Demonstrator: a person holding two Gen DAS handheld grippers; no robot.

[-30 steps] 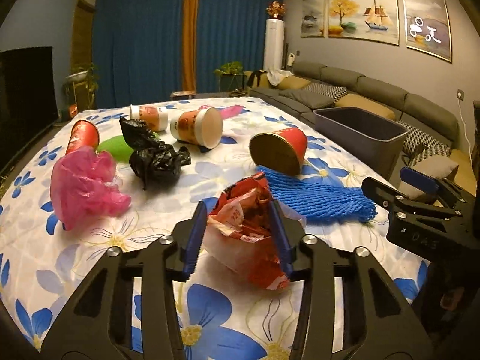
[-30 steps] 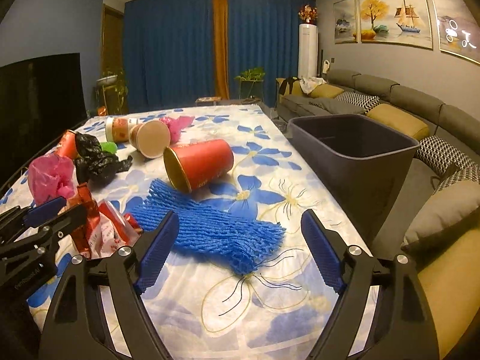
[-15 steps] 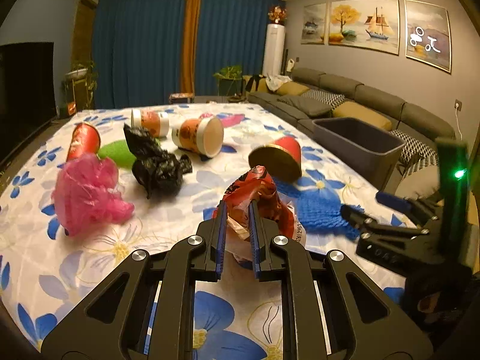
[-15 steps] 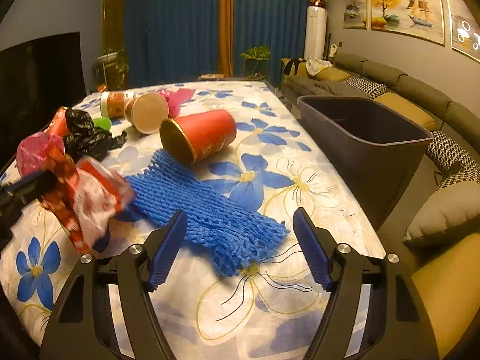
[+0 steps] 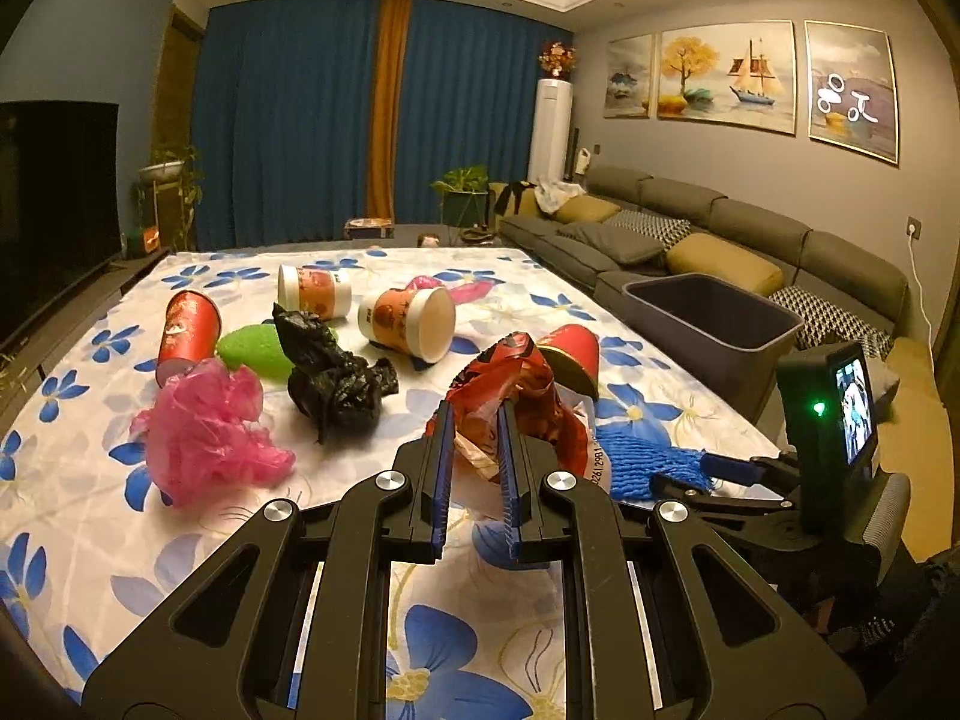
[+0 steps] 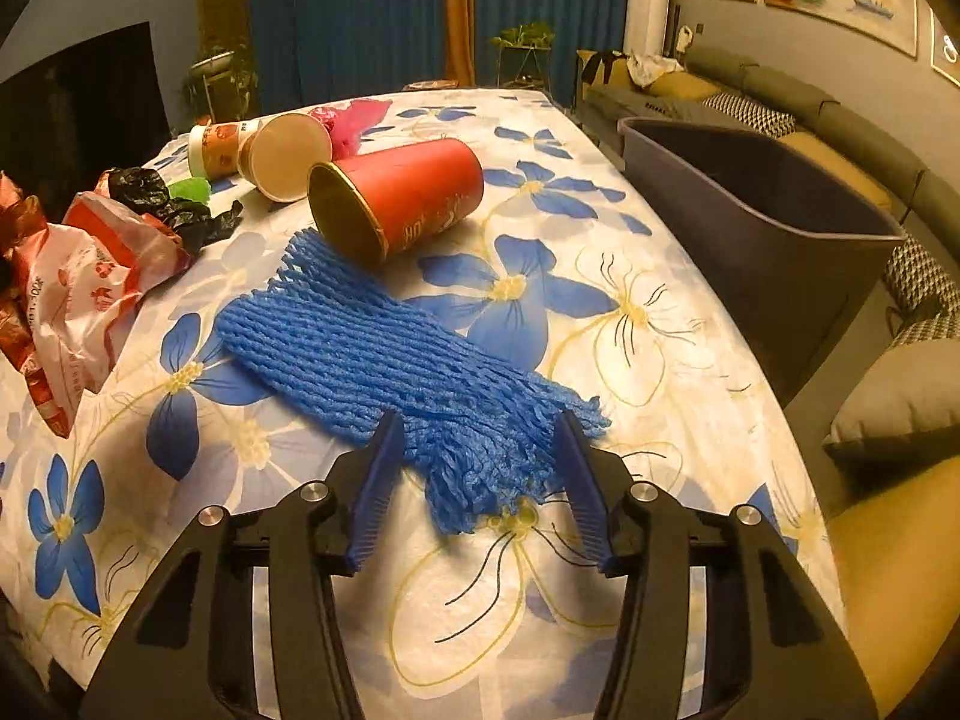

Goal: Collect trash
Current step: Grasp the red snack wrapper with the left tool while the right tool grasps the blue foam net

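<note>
Our left gripper pinches the crumpled red-and-white wrapper, light and crackly, lifted just above the flowered tablecloth. Our right gripper has just been closing, jaws still apart around the fringed end of the blue foam net; soft and springy, we judge it best taken there. We count 4 paper cups, 2 pink bags, 1 black bag, 1 grey bin.

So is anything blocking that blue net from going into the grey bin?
Nothing visible. The blue foam net lies between the right gripper pads, and only bare flowered tablecloth separates it from the open grey bin at the table's edge.
</note>
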